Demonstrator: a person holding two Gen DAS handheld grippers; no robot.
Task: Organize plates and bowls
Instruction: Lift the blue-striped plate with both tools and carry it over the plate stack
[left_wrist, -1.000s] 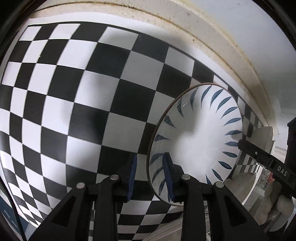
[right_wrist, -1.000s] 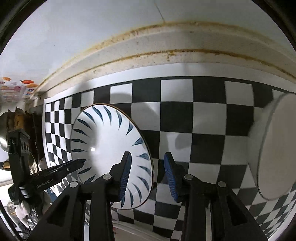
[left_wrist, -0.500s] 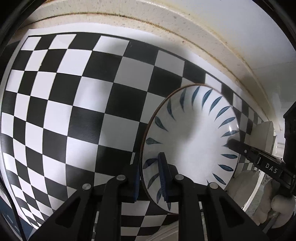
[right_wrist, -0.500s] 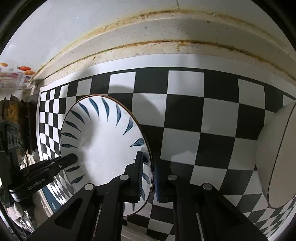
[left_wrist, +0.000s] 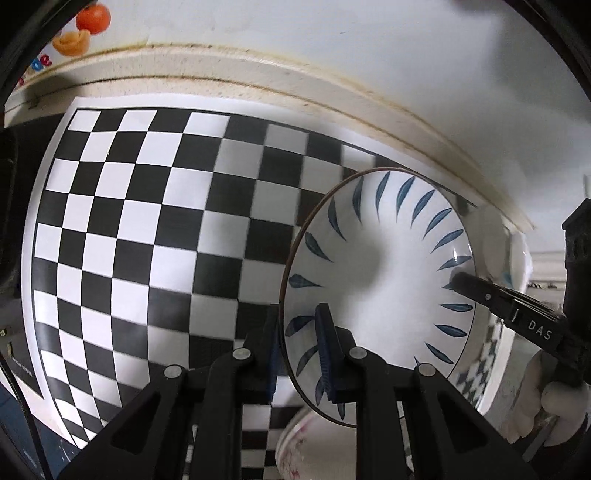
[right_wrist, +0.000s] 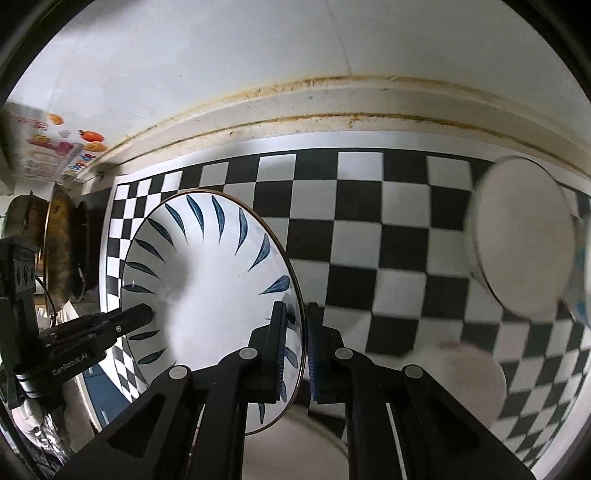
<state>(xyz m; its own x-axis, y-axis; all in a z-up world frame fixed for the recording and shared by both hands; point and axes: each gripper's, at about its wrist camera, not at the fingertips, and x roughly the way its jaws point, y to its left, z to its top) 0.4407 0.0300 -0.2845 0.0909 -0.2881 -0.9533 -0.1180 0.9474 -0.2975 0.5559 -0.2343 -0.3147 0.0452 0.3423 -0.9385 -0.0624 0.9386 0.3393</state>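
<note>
I held a white bowl with blue leaf strokes (left_wrist: 384, 266) above the black-and-white checkered mat (left_wrist: 147, 221), one gripper on each side of it. My left gripper (left_wrist: 299, 354) pinched its near rim, one pad inside and one outside. My right gripper (right_wrist: 297, 347) pinched the opposite rim the same way. A plain white bowl (right_wrist: 521, 236) sat well apart on the mat, blurred.

A home kitchen, by the look of it. Beyond the tongs a grime-stained counter edge (right_wrist: 332, 122) meets a white wall, with a checkered mat (left_wrist: 147, 229) spread below them. Far left of the right tongs stand metal pans (right_wrist: 55, 243) and a fruit-printed sheet (right_wrist: 55, 147); crockery lies around.
</note>
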